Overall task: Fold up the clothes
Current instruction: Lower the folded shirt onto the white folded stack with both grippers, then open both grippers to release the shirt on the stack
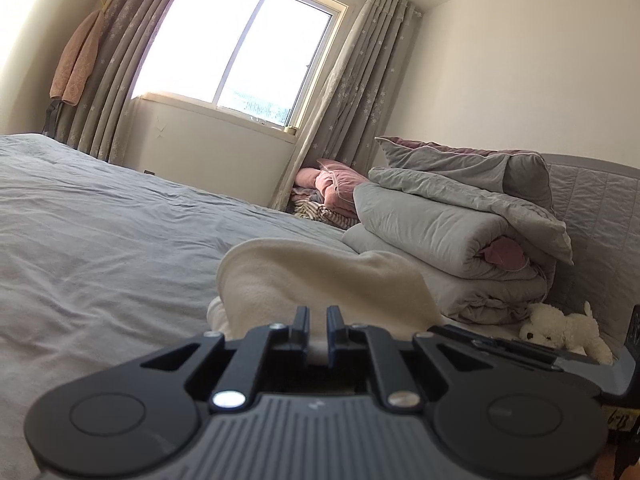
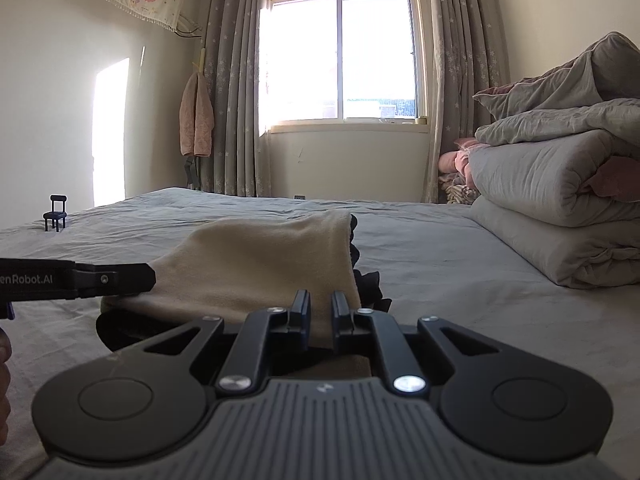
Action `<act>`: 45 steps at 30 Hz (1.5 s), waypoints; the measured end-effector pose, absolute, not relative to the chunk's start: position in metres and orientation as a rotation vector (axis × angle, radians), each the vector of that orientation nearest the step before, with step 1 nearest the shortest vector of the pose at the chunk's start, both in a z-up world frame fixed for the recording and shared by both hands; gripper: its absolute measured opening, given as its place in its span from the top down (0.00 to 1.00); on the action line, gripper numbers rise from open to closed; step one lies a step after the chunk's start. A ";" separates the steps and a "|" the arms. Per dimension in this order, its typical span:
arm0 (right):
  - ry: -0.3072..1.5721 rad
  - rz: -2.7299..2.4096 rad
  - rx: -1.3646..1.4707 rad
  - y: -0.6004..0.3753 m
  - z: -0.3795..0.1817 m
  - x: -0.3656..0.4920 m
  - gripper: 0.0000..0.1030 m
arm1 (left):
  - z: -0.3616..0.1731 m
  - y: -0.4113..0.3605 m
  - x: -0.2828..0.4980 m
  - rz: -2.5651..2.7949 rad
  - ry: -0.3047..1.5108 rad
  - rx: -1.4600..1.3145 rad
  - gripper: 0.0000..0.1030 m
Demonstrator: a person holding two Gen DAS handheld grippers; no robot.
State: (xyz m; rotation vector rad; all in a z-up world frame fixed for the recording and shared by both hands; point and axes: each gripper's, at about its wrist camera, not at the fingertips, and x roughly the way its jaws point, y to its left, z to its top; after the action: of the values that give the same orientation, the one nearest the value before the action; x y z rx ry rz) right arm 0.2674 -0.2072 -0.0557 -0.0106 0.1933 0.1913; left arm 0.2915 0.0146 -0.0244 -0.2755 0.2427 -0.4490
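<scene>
A cream fleece garment [image 2: 256, 264] lies bunched on the grey bed sheet [image 2: 432, 248], with a black ruffled edge [image 2: 370, 280] showing at its right side. My right gripper [image 2: 321, 304] is shut on the garment's near right edge. In the left wrist view my left gripper [image 1: 317, 316] is shut on the near edge of the same cream garment [image 1: 316, 276], which humps up in front of it. The left gripper [image 2: 150, 276] also shows in the right wrist view, coming in from the left with its tip against the cloth.
Folded grey quilts [image 1: 460, 220] are stacked at the head of the bed on the right, with a white plush dog [image 1: 568, 332] beside them. A tiny black chair [image 2: 56, 212] stands on the sheet at far left. A window and curtains [image 2: 236, 88] are beyond.
</scene>
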 end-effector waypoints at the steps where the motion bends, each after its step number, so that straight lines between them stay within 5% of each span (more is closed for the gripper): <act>1: 0.192 0.189 -0.009 -0.207 -0.055 0.267 0.89 | -0.024 0.015 0.291 -0.440 0.239 -0.273 0.91; 7: 0.161 0.159 -0.019 -0.206 -0.052 0.265 0.73 | -0.024 0.019 0.291 -0.428 0.234 -0.284 0.91; 28: 0.202 0.128 -0.014 -0.211 -0.061 0.276 0.63 | -0.034 0.011 0.299 -0.426 0.290 -0.247 0.91; 35: 0.247 0.104 0.025 -0.208 -0.052 0.268 0.59 | -0.023 0.006 0.294 -0.418 0.347 -0.286 0.78; 45: 0.342 0.124 0.052 -0.210 -0.022 0.210 0.58 | 0.000 -0.003 0.242 -0.387 0.510 -0.189 0.76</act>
State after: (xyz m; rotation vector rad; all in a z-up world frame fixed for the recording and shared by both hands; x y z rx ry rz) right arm 0.2102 -0.2099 -0.0225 0.0521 0.3422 0.1237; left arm 0.2422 -0.0027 0.0004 -0.1886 0.5104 -0.3872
